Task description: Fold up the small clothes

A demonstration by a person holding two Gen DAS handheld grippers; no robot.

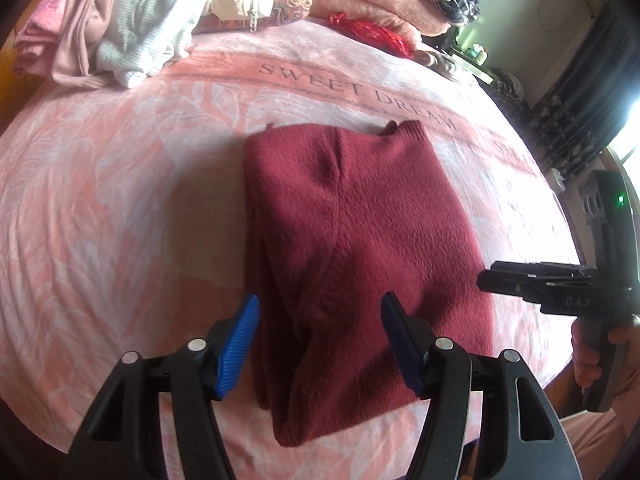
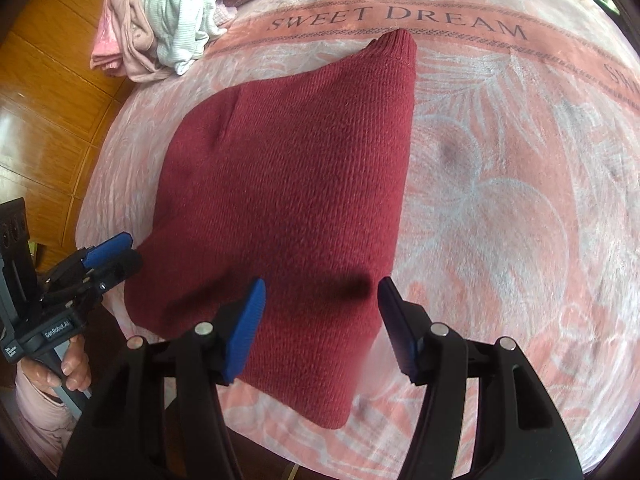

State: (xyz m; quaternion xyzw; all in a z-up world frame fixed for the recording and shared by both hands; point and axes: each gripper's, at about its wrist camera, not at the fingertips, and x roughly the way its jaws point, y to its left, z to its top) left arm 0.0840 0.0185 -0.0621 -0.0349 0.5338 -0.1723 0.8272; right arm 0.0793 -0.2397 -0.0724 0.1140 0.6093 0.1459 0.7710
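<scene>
A dark red knitted garment [image 1: 352, 248] is seen lying folded into a compact block on the bed [image 1: 120, 208], which is covered by a pink floral blanket lettered "SWEET DREAM". The garment is placed near the middle of the blanket, well apart from the loose pile of pale clothes [image 1: 120, 20] heaped at the far edge. The left tool [image 1: 316, 344] is held above the near end of the garment with its blue pads standing apart; nothing is gripped between them, and the fabric is merely seen through the gap. The right tool [image 2: 320, 324] is likewise held over the near right corner with its jaws parted and empty, a shadow being cast on the knit beneath it. Each tool is also caught in the other's view, with a hand [image 2: 72, 364] wrapped round the left handle. The garment is judged to be soft, thick and light, with a coarse weave that should be held well by ribbed pads; slipping is unlikely, but the layers may be expected to sag and slide apart if only the top ply is pinched. A hold is best taken at a folded edge or corner, with all layers gathered between the pads, and the ribbed hem [image 2: 396, 44] at the far corner offers a firmer band.
</scene>
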